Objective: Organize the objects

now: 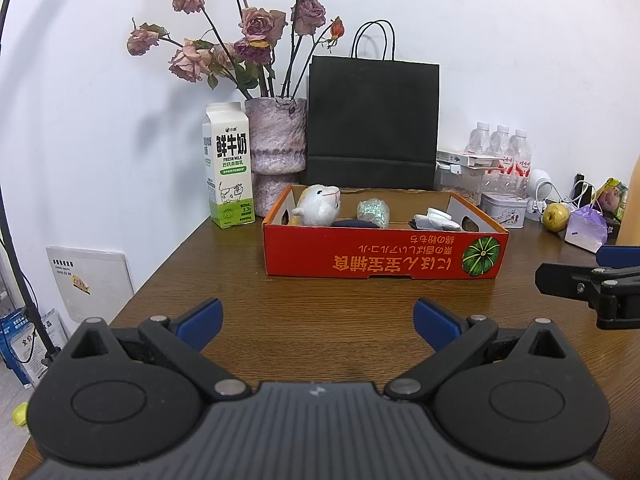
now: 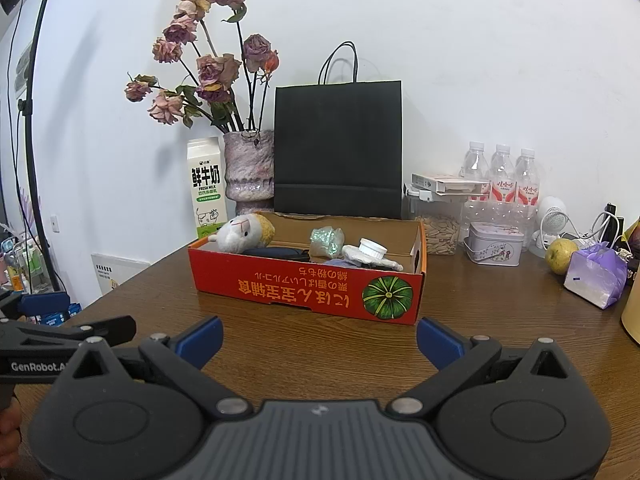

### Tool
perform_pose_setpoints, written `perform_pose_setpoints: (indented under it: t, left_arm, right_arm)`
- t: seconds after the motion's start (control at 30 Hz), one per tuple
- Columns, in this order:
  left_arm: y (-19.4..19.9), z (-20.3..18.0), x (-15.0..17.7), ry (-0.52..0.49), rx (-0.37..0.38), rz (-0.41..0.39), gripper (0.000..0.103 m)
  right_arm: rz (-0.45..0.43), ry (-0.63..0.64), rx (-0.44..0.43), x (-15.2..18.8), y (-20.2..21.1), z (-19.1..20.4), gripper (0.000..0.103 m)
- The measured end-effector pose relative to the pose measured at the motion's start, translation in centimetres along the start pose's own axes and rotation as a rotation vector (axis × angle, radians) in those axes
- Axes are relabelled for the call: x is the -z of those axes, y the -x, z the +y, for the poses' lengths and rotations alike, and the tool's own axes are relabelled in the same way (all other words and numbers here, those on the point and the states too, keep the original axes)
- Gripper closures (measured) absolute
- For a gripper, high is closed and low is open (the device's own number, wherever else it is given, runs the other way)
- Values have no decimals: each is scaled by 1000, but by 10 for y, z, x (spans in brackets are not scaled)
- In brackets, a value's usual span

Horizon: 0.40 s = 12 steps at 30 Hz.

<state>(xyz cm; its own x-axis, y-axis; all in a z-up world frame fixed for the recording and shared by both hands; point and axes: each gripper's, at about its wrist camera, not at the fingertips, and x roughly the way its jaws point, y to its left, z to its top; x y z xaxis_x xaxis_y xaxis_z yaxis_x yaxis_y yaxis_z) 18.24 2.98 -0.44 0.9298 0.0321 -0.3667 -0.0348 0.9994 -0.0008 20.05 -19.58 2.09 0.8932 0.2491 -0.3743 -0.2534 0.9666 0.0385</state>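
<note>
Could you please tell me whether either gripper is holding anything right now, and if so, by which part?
Nothing is held. The left gripper and the right gripper are both open and empty above the table, short of the red box.

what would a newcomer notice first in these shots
Most likely the red cardboard box in the middle of the wooden table, holding a white plush toy at its left end. Behind it a black paper bag stands against the wall beside dried roses in a pink vase. Both grippers, left and right, are open and empty.

Red box (image 1: 372, 256) with green pumpkin print (image 1: 481, 255) — black bag (image 1: 372, 116) behind.
</note>
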Motion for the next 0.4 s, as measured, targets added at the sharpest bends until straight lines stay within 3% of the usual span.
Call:
perform_pose_setpoints:
  t: [0.4]
  left_arm:
    - [-4,1,1,14,8,16,0]
  right_arm:
    - [1,0,1,0,0,0,0]
